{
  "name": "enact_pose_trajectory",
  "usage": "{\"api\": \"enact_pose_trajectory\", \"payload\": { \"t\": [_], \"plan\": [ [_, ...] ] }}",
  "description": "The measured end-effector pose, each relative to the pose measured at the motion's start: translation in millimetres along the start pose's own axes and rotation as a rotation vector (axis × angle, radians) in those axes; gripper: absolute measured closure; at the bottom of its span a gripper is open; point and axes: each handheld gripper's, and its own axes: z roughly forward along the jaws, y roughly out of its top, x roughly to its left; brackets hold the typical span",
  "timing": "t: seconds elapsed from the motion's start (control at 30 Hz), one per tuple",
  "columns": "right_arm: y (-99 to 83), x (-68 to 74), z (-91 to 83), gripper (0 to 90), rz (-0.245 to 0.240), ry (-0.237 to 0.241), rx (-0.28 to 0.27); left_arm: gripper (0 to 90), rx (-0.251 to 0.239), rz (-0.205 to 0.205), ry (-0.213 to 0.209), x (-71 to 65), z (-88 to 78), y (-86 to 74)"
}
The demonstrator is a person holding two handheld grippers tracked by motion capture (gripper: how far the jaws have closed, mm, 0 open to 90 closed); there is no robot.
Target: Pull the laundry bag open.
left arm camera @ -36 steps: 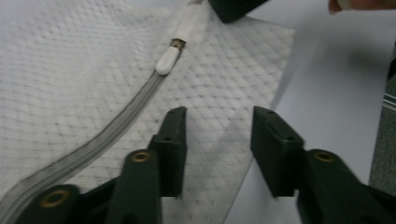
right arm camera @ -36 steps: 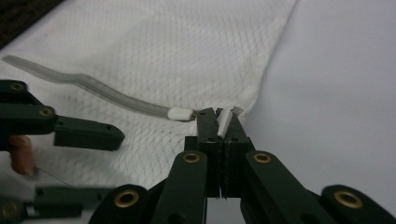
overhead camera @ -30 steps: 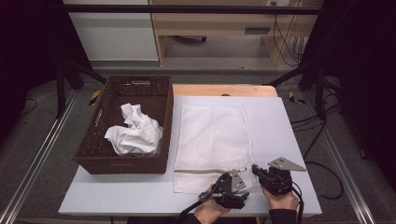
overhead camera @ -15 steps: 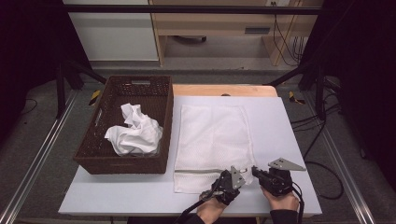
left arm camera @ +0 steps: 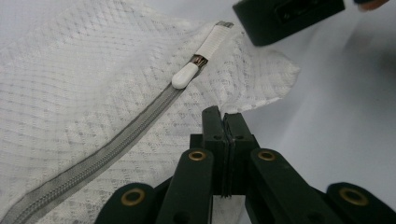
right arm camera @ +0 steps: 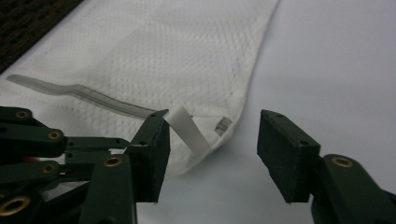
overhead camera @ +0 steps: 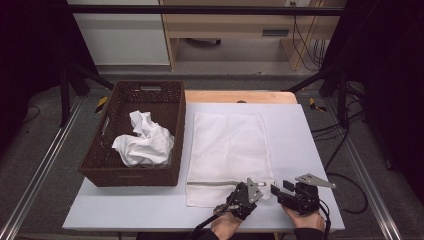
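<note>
Basket (overhead camera: 100,165) stands at 9 o'clock of the bag (overhead camera: 227,145), touching its long side or just beside it. It holds a crumpled cloth (overhead camera: 142,145), probably parked there so the bench (overhead camera: 310,130) stays free for the bag work.

The bag lies flat on the bench with its zip (overhead camera: 210,183) running along the 6 o'clock edge, nearest the person, which puts the fastening within easy reach. The zip looks closed, and its pull (left arm camera: 184,77) sits at the 3 o'clock end.

The left tool (overhead camera: 252,187) is at the bag's 5 o'clock corner. Its jaws are pressed together, and in the left gripper view they seem to pinch the bag's near hem just below the pull. That grip would likely anchor the fabric, so the zip can be drawn without the bag sliding.

The right tool (overhead camera: 277,189) is at 3 o'clock of the left one, well clear of the basket. Its jaws have just been opening and now stand apart. In the right gripper view the pull lies against the inner face of one jaw and the bag's corner lies between the jaws, but nothing is pressed.

Count:
- one basket
- one cloth
- one bag
- one zip
- one pull
- two tools
</note>
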Motion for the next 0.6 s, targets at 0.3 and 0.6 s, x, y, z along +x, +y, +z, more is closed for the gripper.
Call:
{"api": "enact_pose_trajectory", "payload": {
  "t": [0.3,0.6],
  "plan": [
    [1.9,7.8,21.6,56.3,0.034,0.014,0.079,88.6,-0.004,0.000,0.004,-0.8,0.1,-0.4],
    [-0.4,7.3,15.5,54.5,0.048,-0.007,0.077,88.6,-0.009,-0.004,0.006,-0.4,-0.3,-1.0]
  ]
}}
